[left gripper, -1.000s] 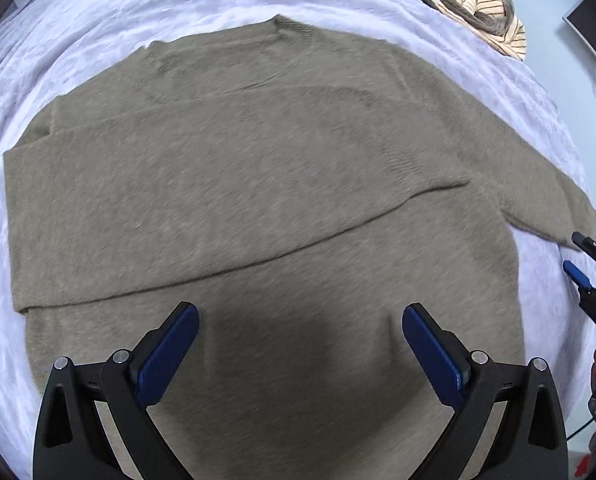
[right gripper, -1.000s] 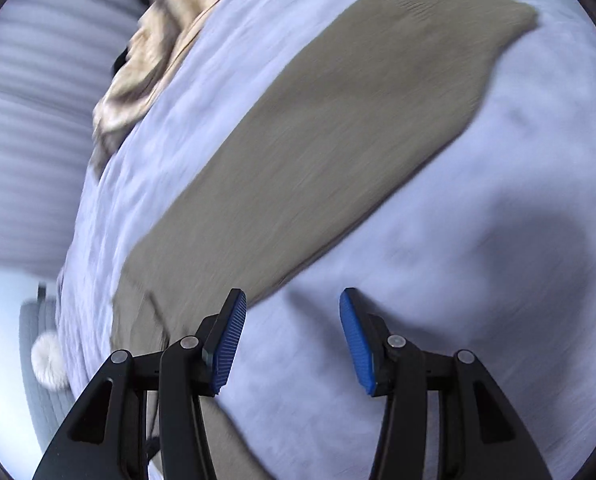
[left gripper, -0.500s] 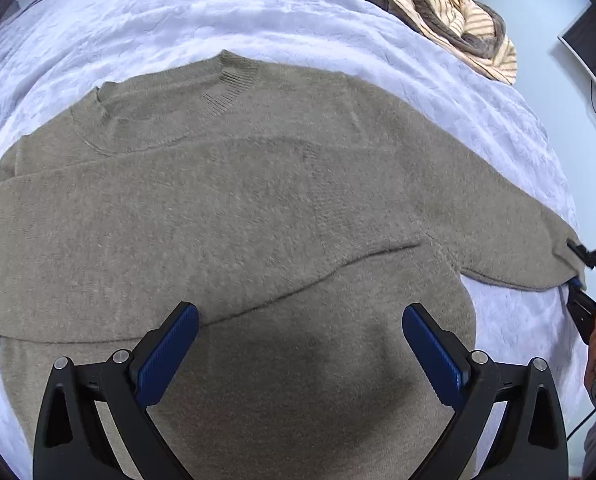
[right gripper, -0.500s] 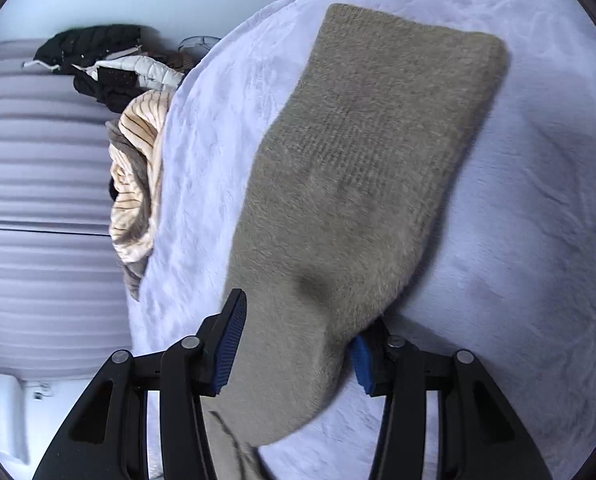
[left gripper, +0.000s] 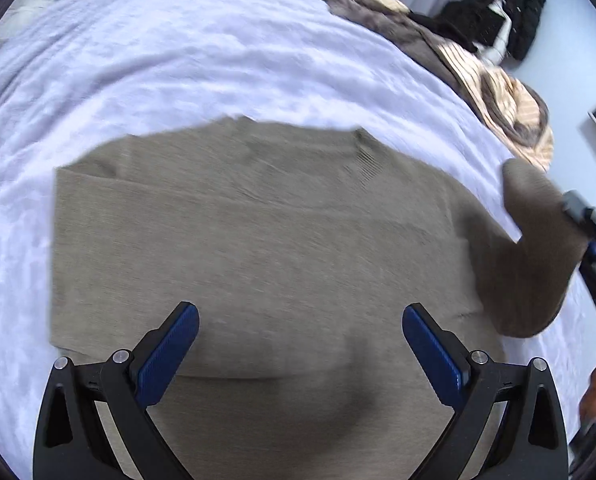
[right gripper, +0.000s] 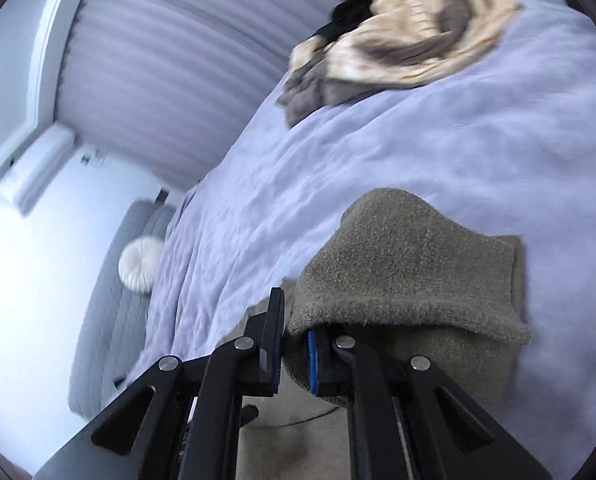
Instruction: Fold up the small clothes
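Note:
An olive-brown knit sweater lies flat on the white bedspread, one sleeve folded across its chest. My left gripper hovers open and empty above the sweater's lower body. My right gripper is shut on the cuff of the other sleeve and holds it lifted off the bed. That lifted sleeve shows at the right of the left wrist view, with the right gripper at its end.
A pile of clothes, striped beige and brown with black garments behind, lies at the far right corner of the bed. It also shows in the right wrist view. A grey headboard with a round white cushion stands beside the bed.
My right gripper closed on the sleeve cuff and lifted it off the bed, swinging it inward. My left gripper drew back, so more bedspread shows beyond the collar.

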{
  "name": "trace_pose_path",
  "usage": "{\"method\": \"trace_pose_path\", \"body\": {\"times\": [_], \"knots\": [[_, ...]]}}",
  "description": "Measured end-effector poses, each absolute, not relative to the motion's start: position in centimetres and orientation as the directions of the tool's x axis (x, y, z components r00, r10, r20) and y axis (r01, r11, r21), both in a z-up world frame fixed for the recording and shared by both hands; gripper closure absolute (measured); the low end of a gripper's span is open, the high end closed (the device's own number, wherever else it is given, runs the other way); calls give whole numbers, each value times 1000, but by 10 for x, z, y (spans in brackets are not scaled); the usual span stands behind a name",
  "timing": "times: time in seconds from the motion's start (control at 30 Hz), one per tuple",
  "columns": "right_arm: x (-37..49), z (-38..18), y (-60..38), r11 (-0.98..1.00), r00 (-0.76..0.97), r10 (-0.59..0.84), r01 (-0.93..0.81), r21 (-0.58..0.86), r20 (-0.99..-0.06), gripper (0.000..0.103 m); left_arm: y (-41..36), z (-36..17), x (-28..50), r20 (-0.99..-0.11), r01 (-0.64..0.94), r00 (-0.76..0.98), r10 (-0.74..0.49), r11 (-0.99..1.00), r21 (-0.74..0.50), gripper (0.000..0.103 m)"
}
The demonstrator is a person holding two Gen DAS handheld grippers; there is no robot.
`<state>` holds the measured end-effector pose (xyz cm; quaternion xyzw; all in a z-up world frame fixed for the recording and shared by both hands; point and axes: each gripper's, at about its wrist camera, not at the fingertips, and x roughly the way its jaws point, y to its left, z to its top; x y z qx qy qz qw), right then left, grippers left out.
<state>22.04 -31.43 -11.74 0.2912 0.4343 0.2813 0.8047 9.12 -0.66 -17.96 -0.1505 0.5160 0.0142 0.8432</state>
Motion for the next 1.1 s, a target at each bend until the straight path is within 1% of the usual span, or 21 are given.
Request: {"method": "trace_pose_path", "body": {"times": [0.07,0.13,0.2,0.27,0.3,0.37,0.4,0.43,0.5,0.53,0.57,0.6,0.73,0.8,0.87,0.9,0.93,1.0,1.1], "knots": [[216,-130,-249,685,363,725,-294,667,-585,92,16,-176,85,-871,-211,483,-94,953,-220,1],[211,-152,-198,680,259,731,-347,646,-631,92,36,-178,80,-876,-236,476,-71,950,-205,1],[207,-187,-160,720,158,680,-331,610,-716,92,58,-183,74,-889,-262,454,-60,944,-198,1],[202,-215,-145,794,109,587,-273,543,-803,85,76,-187,66,-893,-286,446,-54,937,-200,1],[199,-221,-148,794,113,594,-237,559,-796,82,84,-188,61,-893,-297,446,-52,933,-203,1],[195,-220,-162,762,149,647,-151,629,-748,70,97,-193,54,-893,-314,447,-60,924,-219,1],[193,-219,-172,746,182,664,-92,659,-726,60,103,-196,51,-893,-321,444,-68,919,-230,1],[194,-217,-182,737,223,665,-34,676,-713,58,105,-198,49,-894,-324,442,-75,916,-237,1],[201,-216,-197,719,283,652,60,692,-703,58,109,-201,46,-894,-324,439,-93,911,-254,1],[206,-215,-198,718,293,646,79,691,-705,67,111,-201,43,-891,-323,442,-100,909,-263,1],[210,-212,-193,733,292,632,72,676,-717,78,113,-199,42,-887,-322,449,-109,906,-275,1],[221,-207,-187,756,284,618,40,653,-733,94,116,-197,40,-881,-321,458,-119,902,-289,1],[221,-181,-119,790,225,611,-240,564,-759,94,128,-191,36,-862,-321,482,-156,884,-339,1],[207,-182,-84,785,174,587,-362,503,-791,94,131,-191,36,-864,-321,476,-163,883,-344,1],[192,-190,-55,786,130,525,-454,420,-841,93,131,-194,37,-864,-312,467,-186,880,-358,1],[184,-195,-47,788,111,488,-484,381,-866,89,130,-196,39,-863,-303,461,-209,877,-374,1],[176,-199,-41,789,104,457,-506,349,-883,82,128,-199,40,-861,-294,454,-228,874,-386,1],[165,-198,-45,781,99,460,-517,349,-882,80,120,-206,46,-860,-276,435,-269,869,-411,1],[164,-198,-76,792,75,494,-449,413,-866,75,108,-216,56,-856,-261,409,-317,858,-442,1]]}}
